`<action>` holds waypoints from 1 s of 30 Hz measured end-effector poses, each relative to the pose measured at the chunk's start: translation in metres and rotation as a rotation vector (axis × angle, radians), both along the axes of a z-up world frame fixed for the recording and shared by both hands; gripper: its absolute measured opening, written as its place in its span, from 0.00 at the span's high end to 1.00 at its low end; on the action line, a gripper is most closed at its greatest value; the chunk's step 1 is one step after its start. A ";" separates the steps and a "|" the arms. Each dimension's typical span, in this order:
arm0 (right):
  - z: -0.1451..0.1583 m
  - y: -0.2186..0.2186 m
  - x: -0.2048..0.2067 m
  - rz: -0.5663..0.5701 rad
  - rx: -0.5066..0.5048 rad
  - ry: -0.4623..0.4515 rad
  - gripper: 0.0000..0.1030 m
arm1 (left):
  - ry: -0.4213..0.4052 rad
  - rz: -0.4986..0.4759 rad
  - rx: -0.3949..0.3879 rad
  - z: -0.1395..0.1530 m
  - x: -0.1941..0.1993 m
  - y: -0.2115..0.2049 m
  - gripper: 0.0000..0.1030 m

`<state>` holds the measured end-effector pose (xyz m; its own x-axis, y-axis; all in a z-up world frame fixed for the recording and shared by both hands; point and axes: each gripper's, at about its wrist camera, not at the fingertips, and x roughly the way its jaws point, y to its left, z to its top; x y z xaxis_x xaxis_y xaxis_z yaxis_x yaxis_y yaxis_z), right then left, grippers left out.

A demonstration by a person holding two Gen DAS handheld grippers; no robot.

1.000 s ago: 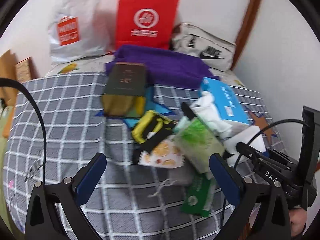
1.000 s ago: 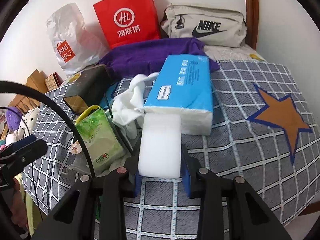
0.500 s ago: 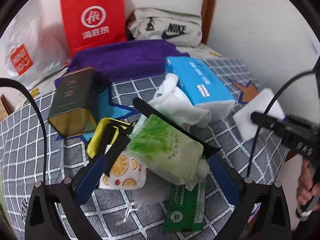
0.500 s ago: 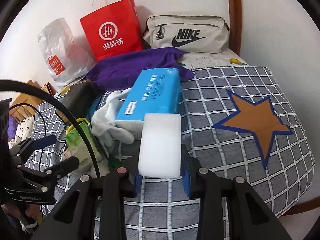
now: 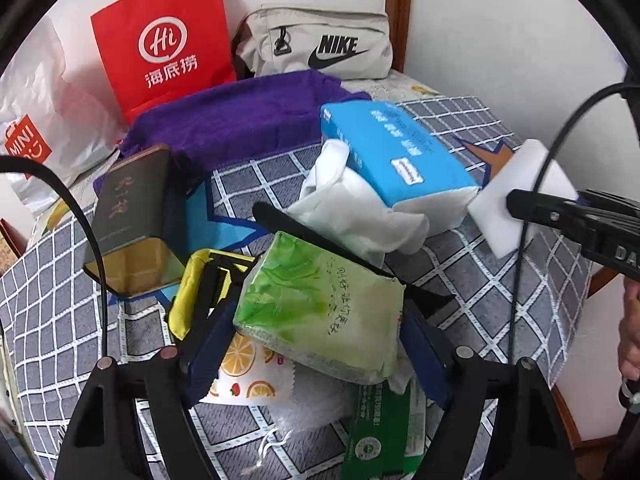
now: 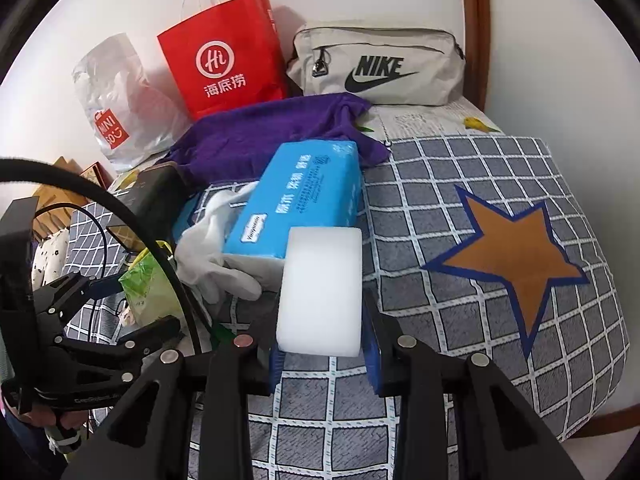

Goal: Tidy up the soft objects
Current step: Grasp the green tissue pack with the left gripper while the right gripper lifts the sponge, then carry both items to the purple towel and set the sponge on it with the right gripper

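Left wrist view: a green tissue pack [image 5: 320, 312] is bracketed by the left gripper [image 5: 316, 348], whose jaws have just been closing with the pack between them; whether the pads already press on it cannot be told. It lies on a small pile on the checked bed cover [image 5: 472, 276], with a citrus-print packet [image 5: 244, 376] beneath. A white sponge block [image 6: 320, 292] is clamped in the right gripper [image 6: 322, 364] above the cover, just in front of a blue tissue pack [image 6: 300, 204].
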<state>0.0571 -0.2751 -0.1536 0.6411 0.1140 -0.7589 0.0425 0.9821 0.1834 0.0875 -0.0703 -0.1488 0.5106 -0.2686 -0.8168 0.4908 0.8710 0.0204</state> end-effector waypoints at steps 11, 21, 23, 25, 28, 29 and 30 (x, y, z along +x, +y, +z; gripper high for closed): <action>0.020 0.016 0.003 0.052 0.001 -0.018 0.69 | -0.034 0.052 -0.054 0.035 -0.003 0.027 0.24; 0.050 0.035 0.013 0.120 -0.018 -0.048 0.69 | -0.040 0.188 -0.085 0.052 0.020 0.067 0.24; 0.054 0.036 0.019 0.126 -0.022 -0.052 0.69 | -0.037 0.216 -0.088 0.053 0.027 0.077 0.24; 0.057 0.035 0.027 0.124 -0.032 -0.051 0.69 | -0.035 0.246 -0.091 0.054 0.035 0.088 0.24; 0.061 0.035 0.040 0.124 -0.045 -0.056 0.69 | -0.027 0.289 -0.093 0.054 0.051 0.101 0.24; 0.061 0.035 0.043 0.123 -0.047 -0.058 0.69 | -0.025 0.301 -0.093 0.053 0.055 0.105 0.24; 0.061 0.034 0.049 0.121 -0.047 -0.057 0.69 | -0.023 0.316 -0.092 0.054 0.061 0.109 0.24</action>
